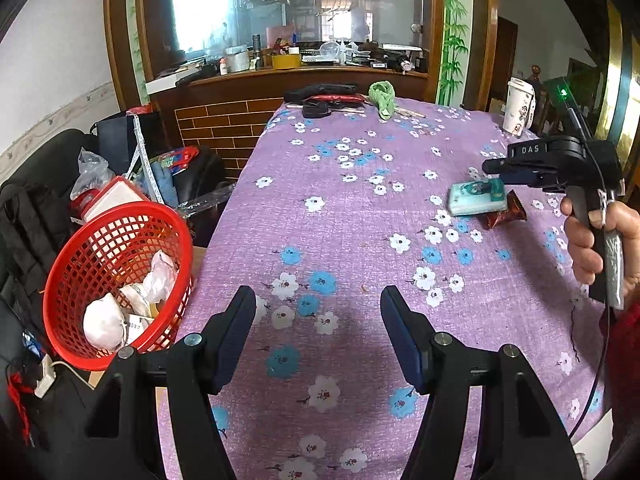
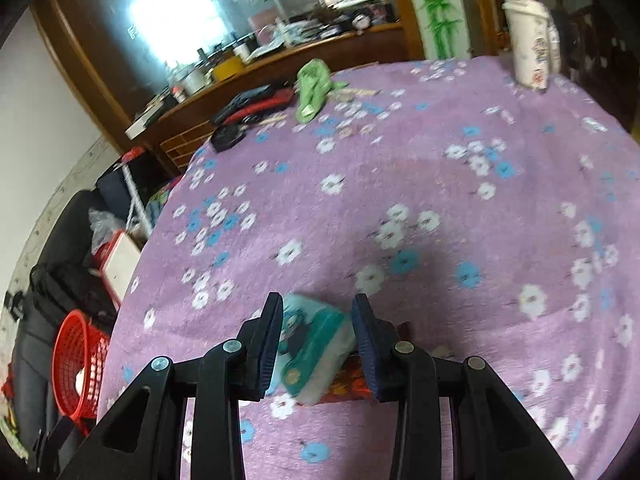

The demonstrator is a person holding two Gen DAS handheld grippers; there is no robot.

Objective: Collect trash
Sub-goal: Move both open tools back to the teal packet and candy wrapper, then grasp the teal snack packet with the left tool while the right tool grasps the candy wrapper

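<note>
The right gripper (image 2: 316,340), fingers grasping the teal tissue pack (image 2: 316,344) near the bench's right edge, should carry it level to the red basket (image 1: 116,280); the left gripper (image 1: 318,308) is released.

legible text: "DAS" | on: body of right claw (image 1: 496,168), white letters | cup print: unreadable

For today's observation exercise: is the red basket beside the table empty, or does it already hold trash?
Not empty. The red basket holds crumpled white paper and wrappers.
</note>
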